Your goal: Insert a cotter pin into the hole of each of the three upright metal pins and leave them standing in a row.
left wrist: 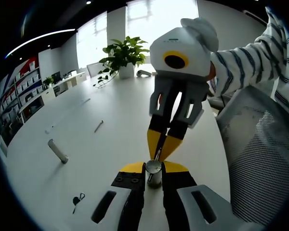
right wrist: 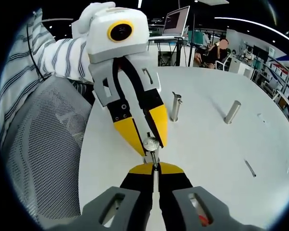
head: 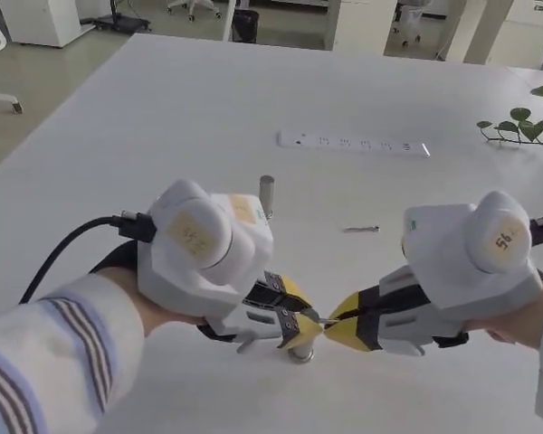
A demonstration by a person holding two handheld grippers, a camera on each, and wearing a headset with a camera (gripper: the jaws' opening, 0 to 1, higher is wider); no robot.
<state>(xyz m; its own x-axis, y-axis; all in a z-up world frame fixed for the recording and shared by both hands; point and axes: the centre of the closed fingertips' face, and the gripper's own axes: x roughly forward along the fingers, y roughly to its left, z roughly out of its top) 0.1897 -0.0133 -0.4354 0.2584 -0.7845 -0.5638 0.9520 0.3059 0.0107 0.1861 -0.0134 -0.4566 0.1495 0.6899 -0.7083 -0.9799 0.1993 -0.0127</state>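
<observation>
My left gripper (head: 299, 331) (left wrist: 154, 169) is shut on an upright metal pin (left wrist: 154, 174) (head: 300, 351) standing near the table's front edge. My right gripper (head: 338, 327) (right wrist: 155, 166) is shut on a thin cotter pin (right wrist: 154, 158) (left wrist: 157, 154), whose tip meets the top of that held pin (right wrist: 151, 143). The two sets of yellow jaws face each other, almost touching. A second metal pin (head: 267, 195) (right wrist: 232, 111) (left wrist: 58, 150) stands farther back. A third pin (right wrist: 176, 107) stands near it with something small at its top. A loose cotter pin (head: 362, 230) (left wrist: 98, 126) (right wrist: 249, 168) lies on the table.
A white power strip (head: 353, 143) lies across the far middle of the white table (head: 163, 136). Plant leaves (head: 520, 127) reach in at the right edge. A mesh chair (right wrist: 48, 144) stands close by the table's near edge. A small dark clip (left wrist: 78, 198) lies left of my left gripper.
</observation>
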